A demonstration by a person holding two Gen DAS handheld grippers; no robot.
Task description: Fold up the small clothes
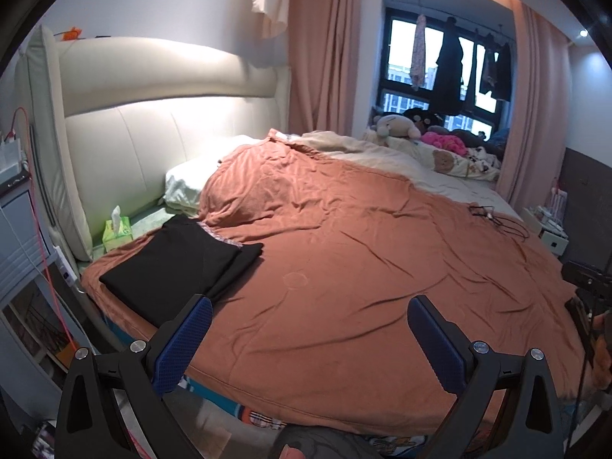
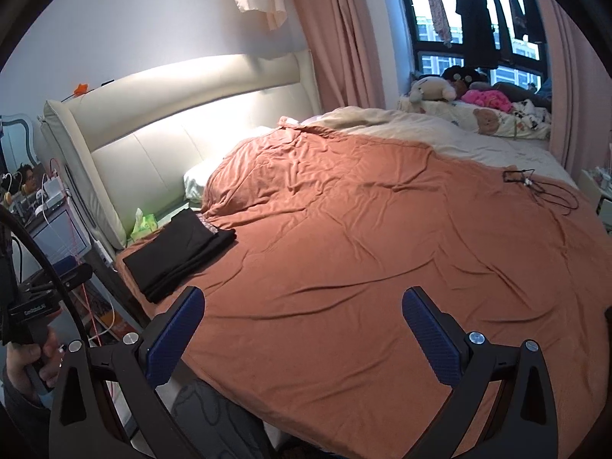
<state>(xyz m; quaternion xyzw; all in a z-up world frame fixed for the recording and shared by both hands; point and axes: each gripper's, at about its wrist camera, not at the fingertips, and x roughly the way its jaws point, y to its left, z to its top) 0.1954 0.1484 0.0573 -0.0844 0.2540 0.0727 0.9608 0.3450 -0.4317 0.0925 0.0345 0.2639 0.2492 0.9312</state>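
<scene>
1. the black folded garment lies on the orange bedspread, at the bed's near corner on the headboard side. from both grippers it sits ahead and to the left.
2. the left gripper hangs over the near edge of the bedspread with its blue pads spread wide and nothing between them. its left pad shows just in front of the garment's near corner, though i cannot tell whether they touch.
3. the right gripper is likewise spread wide and empty. the garment lies farther off its left pad, so i judge the left hand the nearer one.
4. the garment's long axis runs from the near bed edge back toward the cream headboard. it already looks like a neat flat rectangle with a patterned strip at its far end.
5. just beyond the garment, toward the headboard, stands a green tissue pack, with a white pillow beside it.
6. across the bedspread from the garment, well apart, lies a tangle of black cable. nothing blocks the reach, and i see no other small garment laid out there.
</scene>
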